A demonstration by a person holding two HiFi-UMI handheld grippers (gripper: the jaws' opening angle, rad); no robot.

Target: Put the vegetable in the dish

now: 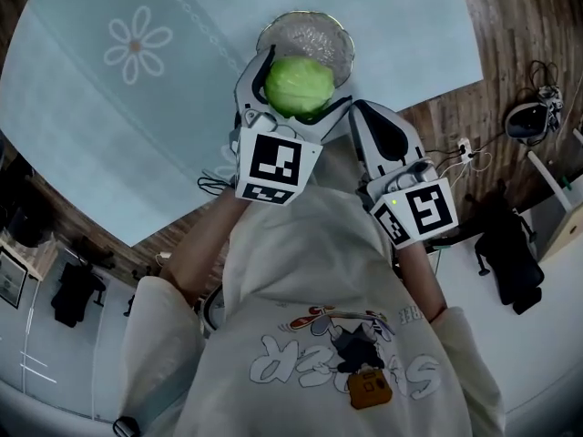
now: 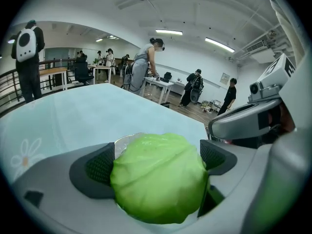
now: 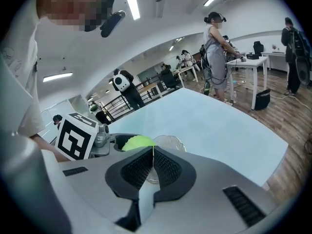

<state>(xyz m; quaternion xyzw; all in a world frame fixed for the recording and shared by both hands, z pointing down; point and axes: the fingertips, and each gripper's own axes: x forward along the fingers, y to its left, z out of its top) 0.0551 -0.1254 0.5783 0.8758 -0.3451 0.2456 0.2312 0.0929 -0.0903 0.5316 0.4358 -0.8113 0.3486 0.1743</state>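
Note:
A round green cabbage (image 1: 299, 86) sits between the jaws of my left gripper (image 1: 293, 89), which is shut on it and holds it over the near edge of a clear glass dish (image 1: 319, 35). In the left gripper view the cabbage (image 2: 160, 183) fills the space between both pads, and a sliver of the dish (image 2: 124, 143) shows behind it. My right gripper (image 1: 364, 116) hangs to the right of the cabbage, jaws shut with nothing between them (image 3: 152, 165). From the right gripper view the cabbage (image 3: 136, 142) and the dish (image 3: 170, 143) lie just ahead.
The dish rests on a pale blue tablecloth (image 1: 182, 107) with a daisy print (image 1: 137, 42). The table's edge runs close below the grippers, over a wooden floor (image 1: 510, 44). Several people and desks stand in the background (image 2: 146, 67).

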